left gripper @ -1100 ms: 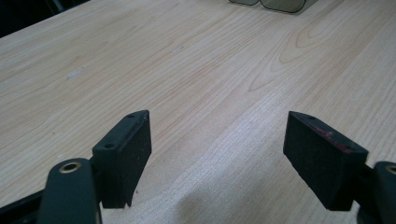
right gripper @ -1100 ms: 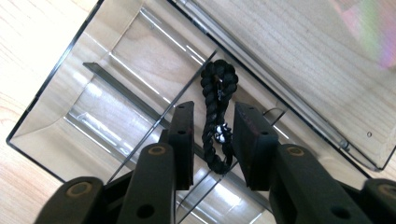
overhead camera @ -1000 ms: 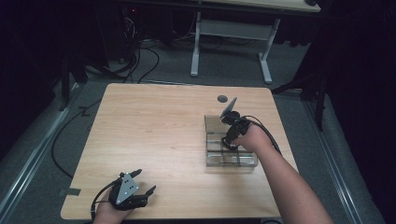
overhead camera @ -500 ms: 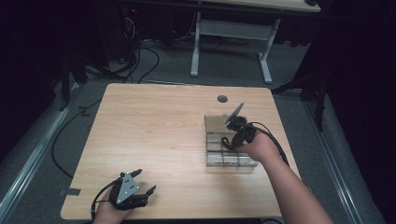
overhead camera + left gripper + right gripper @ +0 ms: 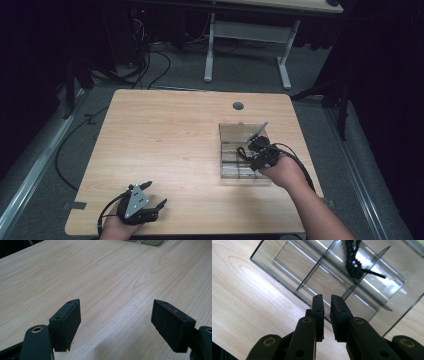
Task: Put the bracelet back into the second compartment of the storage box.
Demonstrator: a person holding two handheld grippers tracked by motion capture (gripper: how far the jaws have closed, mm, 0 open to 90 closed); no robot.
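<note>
A clear plastic divided box (image 5: 223,150) sits on the right half of the wooden table (image 5: 165,135); its far part shows a tilted clear panel (image 5: 244,131). My right gripper (image 5: 255,150) hovers over the box's near right side. In the right gripper view its jaws (image 5: 327,298) are nearly together with nothing between them, above the box (image 5: 287,265). A black coiled cord (image 5: 353,262) lies in a compartment. My left gripper (image 5: 156,194) rests at the table's front left, open, with bare wood between its pads (image 5: 66,320).
A round cable hole (image 5: 238,106) sits near the table's far edge. Beyond the table stand a white desk frame (image 5: 210,55) and loose cables (image 5: 150,60) on the floor. The table's right edge is close to the box.
My right gripper has drawn back toward the person's side, from the box's far end to its near right part. The left gripper has stayed put.
</note>
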